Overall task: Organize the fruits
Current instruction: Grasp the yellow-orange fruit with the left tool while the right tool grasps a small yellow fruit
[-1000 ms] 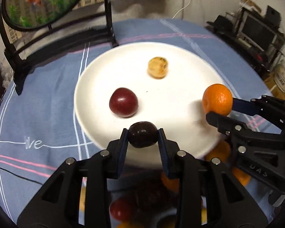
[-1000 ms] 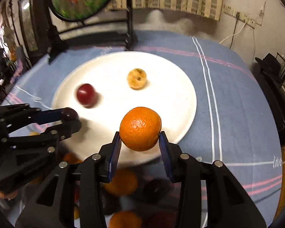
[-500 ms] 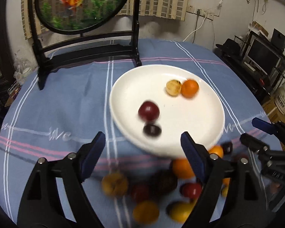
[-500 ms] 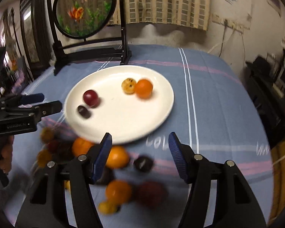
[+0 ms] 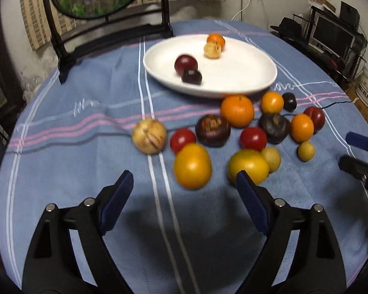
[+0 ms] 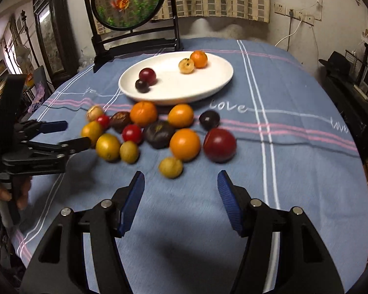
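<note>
A white plate (image 5: 245, 78) (image 6: 208, 83) holds a red plum (image 5: 185, 63), a dark plum (image 5: 191, 76), a tan fruit (image 5: 212, 50) and a small orange (image 5: 216, 39). Several loose fruits lie on the blue cloth in front of it, among them an orange (image 5: 237, 110), a yellow fruit (image 5: 192, 165) and a big red plum (image 6: 219, 144). My left gripper (image 5: 184, 191) is open and empty, just short of the pile. My right gripper (image 6: 180, 188) is open and empty, also near the pile's front edge; it shows at the left wrist view's right edge (image 5: 358, 153).
A round painted screen on a black stand (image 6: 130, 2) stands behind the plate. The blue tablecloth (image 6: 294, 147) covers a round table. Dark furniture and electronics (image 5: 331, 31) sit off the right edge.
Both grippers let go of their fruit on the plate, opened wide and pulled back toward me. The dark plum and the orange now lie on the plate.
</note>
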`<state>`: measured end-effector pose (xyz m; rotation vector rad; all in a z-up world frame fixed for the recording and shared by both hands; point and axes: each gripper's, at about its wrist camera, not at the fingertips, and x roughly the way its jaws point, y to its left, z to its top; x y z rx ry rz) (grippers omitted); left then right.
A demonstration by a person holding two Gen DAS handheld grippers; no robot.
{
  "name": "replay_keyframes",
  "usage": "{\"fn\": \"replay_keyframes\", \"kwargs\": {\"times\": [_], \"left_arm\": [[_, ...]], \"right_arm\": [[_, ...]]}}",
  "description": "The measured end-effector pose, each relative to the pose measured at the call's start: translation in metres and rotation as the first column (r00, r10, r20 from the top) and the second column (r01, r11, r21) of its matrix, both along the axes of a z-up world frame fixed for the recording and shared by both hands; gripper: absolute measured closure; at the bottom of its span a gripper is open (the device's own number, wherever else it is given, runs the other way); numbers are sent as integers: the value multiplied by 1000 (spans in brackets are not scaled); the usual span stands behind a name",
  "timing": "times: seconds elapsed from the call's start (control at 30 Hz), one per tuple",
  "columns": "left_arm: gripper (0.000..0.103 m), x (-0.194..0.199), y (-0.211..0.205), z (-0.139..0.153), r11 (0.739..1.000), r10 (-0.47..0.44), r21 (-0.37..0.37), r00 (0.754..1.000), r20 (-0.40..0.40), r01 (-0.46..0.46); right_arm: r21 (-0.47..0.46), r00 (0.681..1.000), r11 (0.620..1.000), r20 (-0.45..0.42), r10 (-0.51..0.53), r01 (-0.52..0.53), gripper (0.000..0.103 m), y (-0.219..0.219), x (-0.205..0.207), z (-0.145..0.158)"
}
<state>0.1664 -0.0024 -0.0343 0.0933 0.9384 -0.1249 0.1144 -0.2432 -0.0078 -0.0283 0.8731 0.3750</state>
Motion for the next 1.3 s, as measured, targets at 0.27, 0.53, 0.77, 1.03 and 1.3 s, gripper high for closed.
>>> {"fn": "replay_keyframes", "kwargs": {"times": [0.27,0.53,0.77,1.03,1.3], "left_arm": [[61,21,7,-17,996,18,-82,997,-68,-24],[65,25,-1,-20,999,-22,-41,999,-40,20],[65,24,2,-20,998,-25,-64,999,-44,22],[65,15,15,-14,994,-44,-102,997,-62,37],[65,-2,12,34,993,-89,-74,995,44,92]], "right_arm": [[-4,995,999,-85,53,-54,41,7,3,-16],[-91,994,994,-100,43,-52,53,28,28,-27],[-91,995,996,-103,14,-23,76,36,46,-35],[-37,997,999,-66,-40,38,76,15,26,-16],[15,996,999,78,-30,29,76,0,13,35]]}}
